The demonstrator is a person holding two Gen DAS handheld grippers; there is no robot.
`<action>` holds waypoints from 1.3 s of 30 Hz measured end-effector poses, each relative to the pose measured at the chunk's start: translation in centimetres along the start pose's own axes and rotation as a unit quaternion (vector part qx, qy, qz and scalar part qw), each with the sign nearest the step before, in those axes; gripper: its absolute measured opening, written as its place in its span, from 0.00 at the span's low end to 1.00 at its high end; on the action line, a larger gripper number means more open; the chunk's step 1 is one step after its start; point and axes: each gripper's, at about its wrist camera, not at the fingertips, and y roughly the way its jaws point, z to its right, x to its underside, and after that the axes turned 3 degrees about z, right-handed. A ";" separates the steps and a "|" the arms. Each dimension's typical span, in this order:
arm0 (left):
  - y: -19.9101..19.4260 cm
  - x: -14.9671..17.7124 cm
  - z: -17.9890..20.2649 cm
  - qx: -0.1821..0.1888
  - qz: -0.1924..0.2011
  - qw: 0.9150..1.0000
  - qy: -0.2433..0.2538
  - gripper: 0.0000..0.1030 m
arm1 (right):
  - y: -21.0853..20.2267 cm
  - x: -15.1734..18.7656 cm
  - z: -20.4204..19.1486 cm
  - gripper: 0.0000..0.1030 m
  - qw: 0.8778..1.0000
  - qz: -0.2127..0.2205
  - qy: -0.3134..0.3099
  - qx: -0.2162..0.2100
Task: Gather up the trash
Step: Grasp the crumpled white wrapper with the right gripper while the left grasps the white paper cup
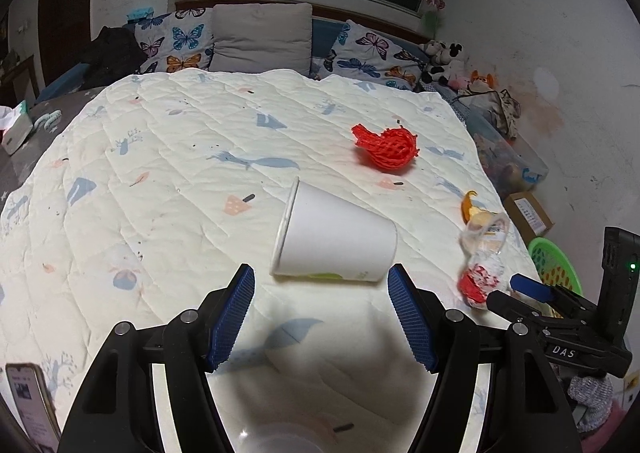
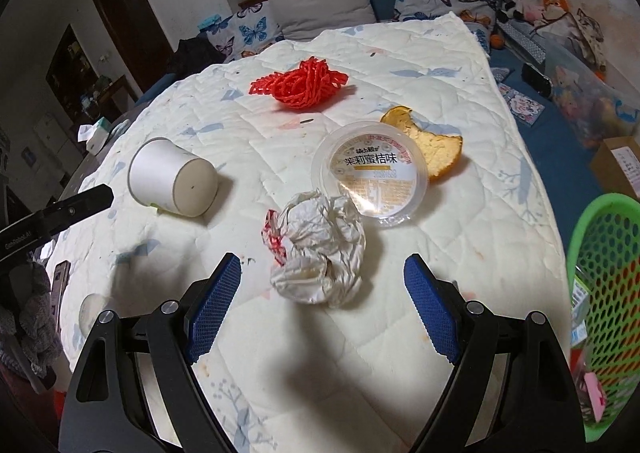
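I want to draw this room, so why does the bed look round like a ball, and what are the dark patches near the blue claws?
Left wrist view: the fisheye lens bends the quilt round and blackens the corners; the crumpled wrapper is blurred. Right wrist view: same bending; the dark patches are shadows on the quilt below the right gripper.

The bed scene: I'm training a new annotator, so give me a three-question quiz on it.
1. True or false: the paper cup stands upright.
2. Which item lies nearest the right gripper: A net, B crumpled wrapper, C peel?
3. Fill in: the basket is coloured ____.

Key: 1 false, it lies on its side, in front of the open left gripper; 2 B; 3 green.
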 end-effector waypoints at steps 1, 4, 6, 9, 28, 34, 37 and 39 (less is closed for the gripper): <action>0.3 -0.1 0.0 -0.001 -0.003 1.000 0.002 0.68 | 0.4 -0.1 0.0 0.81 1.000 -0.003 0.000 0.000; 0.9 -0.2 0.1 -0.003 -0.002 1.000 0.013 0.74 | 1.2 -0.3 -0.3 0.81 1.000 -0.008 -0.004 0.004; 1.2 -0.3 0.2 -0.004 -0.001 1.000 0.019 0.77 | 1.6 -0.4 -0.6 0.81 1.000 -0.010 -0.010 0.006; 1.9 -0.4 0.6 -0.004 -0.002 1.000 0.029 0.82 | 2.2 -0.5 -0.8 0.76 1.000 -0.014 -0.018 0.011; 4.9 -1.0 3.2 -0.022 -0.020 0.995 0.096 0.90 | 0.8 0.1 0.2 0.58 1.000 -0.008 -0.011 -0.001; 5.4 -1.2 3.2 -0.035 -0.026 0.994 0.099 0.90 | 0.8 0.1 0.2 0.58 1.000 -0.008 -0.011 -0.003; 5.7 -1.2 3.3 -0.041 -0.032 0.994 0.102 0.90 | 1.1 0.0 0.2 0.59 1.000 -0.011 -0.008 -0.006; 5.9 -1.3 3.4 -0.045 -0.033 0.993 0.104 0.90 | 1.3 -0.1 0.1 0.62 1.000 -0.011 -0.007 -0.008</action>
